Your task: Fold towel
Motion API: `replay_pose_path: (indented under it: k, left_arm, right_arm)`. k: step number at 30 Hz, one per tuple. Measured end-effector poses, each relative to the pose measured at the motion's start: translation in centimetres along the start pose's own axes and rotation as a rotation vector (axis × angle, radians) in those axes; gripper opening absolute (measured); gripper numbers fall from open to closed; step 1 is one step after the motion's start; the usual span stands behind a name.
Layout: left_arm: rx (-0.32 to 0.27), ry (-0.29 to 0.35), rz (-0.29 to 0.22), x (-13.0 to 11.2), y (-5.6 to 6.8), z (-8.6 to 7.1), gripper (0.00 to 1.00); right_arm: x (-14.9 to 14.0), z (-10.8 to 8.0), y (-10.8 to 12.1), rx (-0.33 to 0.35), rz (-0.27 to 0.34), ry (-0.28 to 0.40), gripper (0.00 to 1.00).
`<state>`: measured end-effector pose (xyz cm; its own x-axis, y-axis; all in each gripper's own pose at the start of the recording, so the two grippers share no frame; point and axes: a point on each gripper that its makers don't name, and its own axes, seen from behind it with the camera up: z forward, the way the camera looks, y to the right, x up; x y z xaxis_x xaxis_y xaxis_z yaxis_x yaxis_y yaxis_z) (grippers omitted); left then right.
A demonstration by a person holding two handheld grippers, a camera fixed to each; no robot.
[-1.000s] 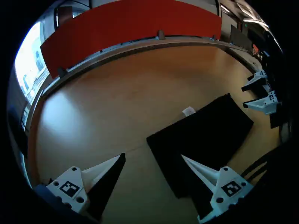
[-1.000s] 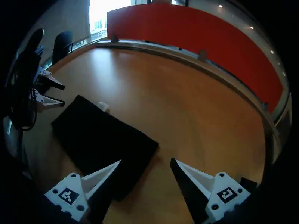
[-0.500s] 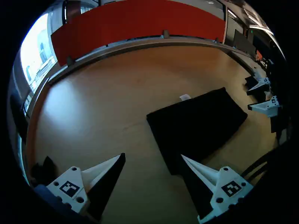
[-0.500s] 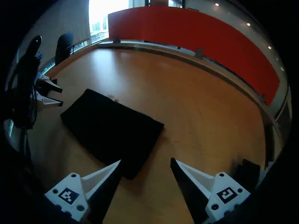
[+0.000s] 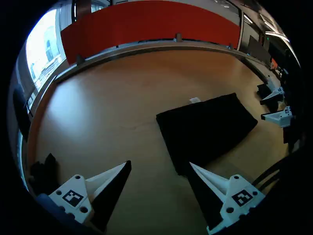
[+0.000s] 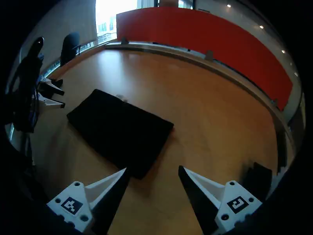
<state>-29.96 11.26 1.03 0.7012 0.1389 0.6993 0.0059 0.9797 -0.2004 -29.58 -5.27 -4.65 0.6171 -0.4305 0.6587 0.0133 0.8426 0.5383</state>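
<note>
A black towel [image 5: 205, 129] lies flat and folded on the wooden table, a small white tag [image 5: 194, 100] showing at its far edge. In the left gripper view my left gripper [image 5: 160, 168] stands open above the table, its right finger over the towel's near corner. The right gripper [image 5: 265, 109] shows open at the far right, beside the towel. In the right gripper view the towel [image 6: 119, 131] lies ahead and to the left of my open right gripper [image 6: 152, 174]. The left gripper [image 6: 62, 98] shows open at the far left. Nothing is held by either one.
The wooden table [image 5: 117, 105] is wide, with bare surface left of the towel. A red partition [image 5: 156, 23] runs along its far edge. A dark chair [image 6: 70, 45] stands by the bright window. A dark object [image 6: 258, 176] sits at the table's right edge.
Both grippers have drawn back and up from the towel, which now looks smaller and farther off in both views. The towel itself lies unchanged.
</note>
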Motion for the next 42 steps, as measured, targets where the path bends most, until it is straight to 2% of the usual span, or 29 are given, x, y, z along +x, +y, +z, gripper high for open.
replay_pose_path:
  k: [8, 21, 32, 42]
  left_arm:
    - [0.022, 0.007, -0.031, -0.6, -0.7, -1.0, 0.99]
    - [0.091, 0.002, -0.137, -4.3, -2.7, -4.8, 0.99]
    - [0.129, 0.002, -0.194, -6.1, -4.0, -6.8, 0.99]
    - [0.157, -0.004, -0.219, -7.8, -4.9, -8.2, 0.99]
  right_arm:
    - [-0.1, 0.2, -0.2, 0.021, -0.025, -0.001, 0.93]
    - [-0.1, 0.8, -0.8, 0.075, -0.086, -0.015, 0.93]
    - [-0.6, 1.0, -1.1, 0.11, -0.142, -0.048, 0.91]
    - [-2.4, 1.1, -1.6, 0.172, -0.209, -0.111, 0.69]
